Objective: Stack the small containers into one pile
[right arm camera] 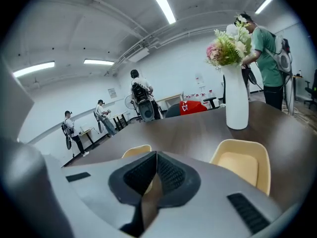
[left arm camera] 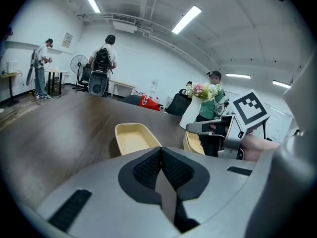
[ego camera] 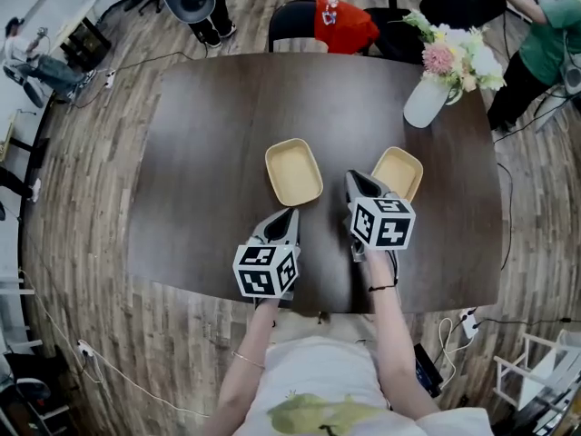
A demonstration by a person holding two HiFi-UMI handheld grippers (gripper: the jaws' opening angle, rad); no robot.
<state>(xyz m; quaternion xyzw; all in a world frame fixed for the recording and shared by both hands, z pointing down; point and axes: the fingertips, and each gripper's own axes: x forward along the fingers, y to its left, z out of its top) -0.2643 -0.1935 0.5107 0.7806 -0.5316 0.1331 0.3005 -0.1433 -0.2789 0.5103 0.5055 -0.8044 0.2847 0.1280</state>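
Two small cream containers lie apart on the dark table. The left container [ego camera: 293, 172] [left arm camera: 133, 137] [right arm camera: 135, 151] sits just ahead of my left gripper [ego camera: 292, 212] [left arm camera: 160, 150]. That gripper is shut and holds nothing. The right container [ego camera: 398, 173] [right arm camera: 244, 162] [left arm camera: 192, 143] lies beside my right gripper [ego camera: 350, 176] [right arm camera: 156, 154], a little to its right. The right jaws are pressed together with nothing between them. Both containers are empty and upright.
A white vase of flowers [ego camera: 434, 93] [right arm camera: 236, 99] stands at the table's far right corner. A chair with a red cloth [ego camera: 336, 24] is behind the far edge. Several people stand around the room. The table's near edge [ego camera: 309, 309] is close to my body.
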